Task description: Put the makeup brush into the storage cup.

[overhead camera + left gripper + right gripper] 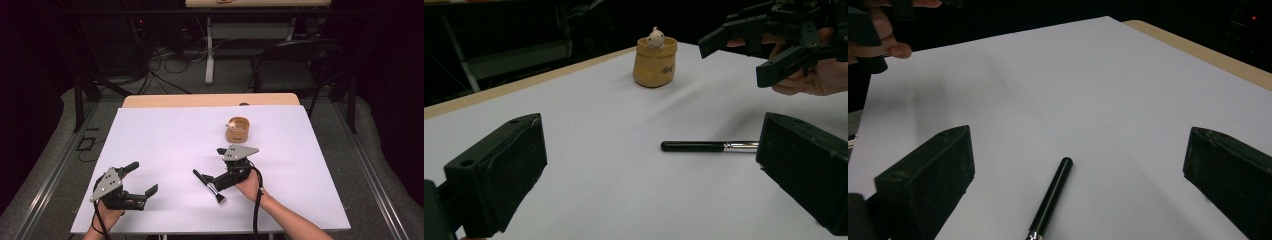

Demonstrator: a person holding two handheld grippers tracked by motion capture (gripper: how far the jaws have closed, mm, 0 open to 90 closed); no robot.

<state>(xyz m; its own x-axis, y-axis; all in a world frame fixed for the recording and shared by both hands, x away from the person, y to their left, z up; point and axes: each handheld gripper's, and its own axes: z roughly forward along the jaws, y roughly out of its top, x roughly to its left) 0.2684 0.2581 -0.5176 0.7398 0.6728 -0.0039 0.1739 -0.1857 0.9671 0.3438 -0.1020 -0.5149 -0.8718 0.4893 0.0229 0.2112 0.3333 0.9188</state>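
A makeup brush (207, 185) with a black handle and metal ferrule lies flat on the white sheet (165, 135). My right gripper (213, 165) hovers open right over it, its jaws set either side of the handle (1050, 197) without touching it. My left gripper (144, 177) stands open near the front left of the sheet, nothing between its jaws, which point toward the brush (694, 146). A small tan pot (237, 130) with a pale figure poking out of it stands farther back. The left gripper view has the pot (655, 65) and the right gripper (749, 55) ahead.
The wooden table edge (210, 100) shows beyond the sheet. Behind it on the dark floor are a black chair (295, 65), a white table leg (209, 50) and cables (165, 60). A hand (878, 47) holding the left gripper sits at the top left of the right gripper view.
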